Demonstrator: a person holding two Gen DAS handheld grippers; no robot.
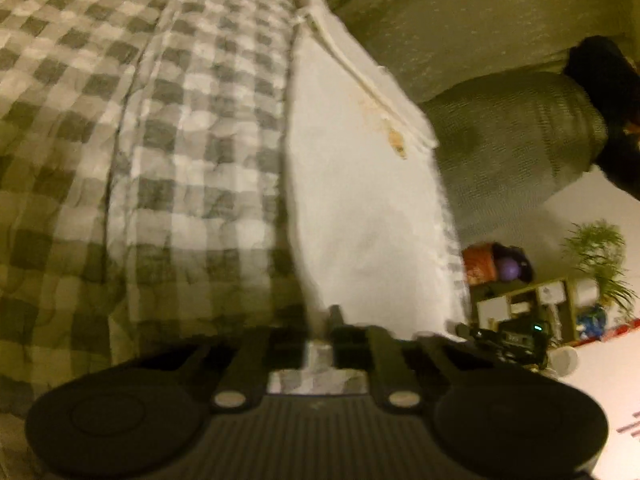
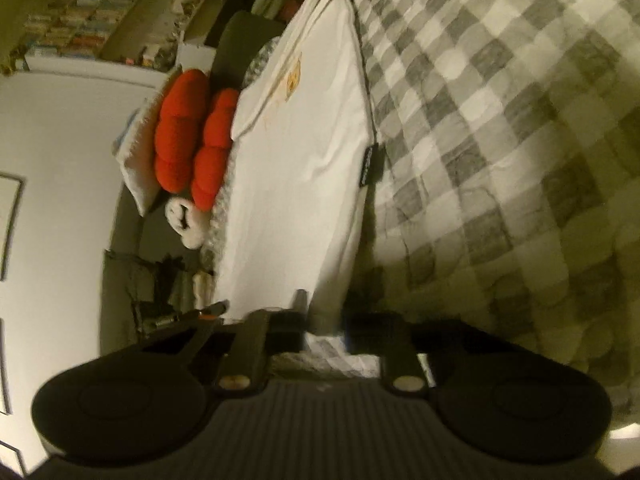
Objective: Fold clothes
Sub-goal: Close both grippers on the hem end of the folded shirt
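- Two grippers, one per hand. The left gripper (image 1: 320,326) has its fingers pressed together on the near edge of the shirt (image 1: 360,200); the right gripper (image 2: 320,320) pinches the same shirt (image 2: 296,160) the same way, cloth running up out of its closed fingers.
- One shirt, white, stretched taut in a long narrow panel, held up on edge above the checked quilt (image 1: 140,140) that covers the bed.
- It carries one small orange-yellow print (image 2: 293,77) near its far end, with a faint stain-like trail beside it; too blurred to read.
- One black tag (image 2: 370,164) hangs at the shirt's edge on the quilt side; its writing is not legible.
- Past the shirt, off the bed: two red cushions (image 2: 180,128), one potted plant (image 1: 600,256), a low shelf unit (image 1: 528,304).
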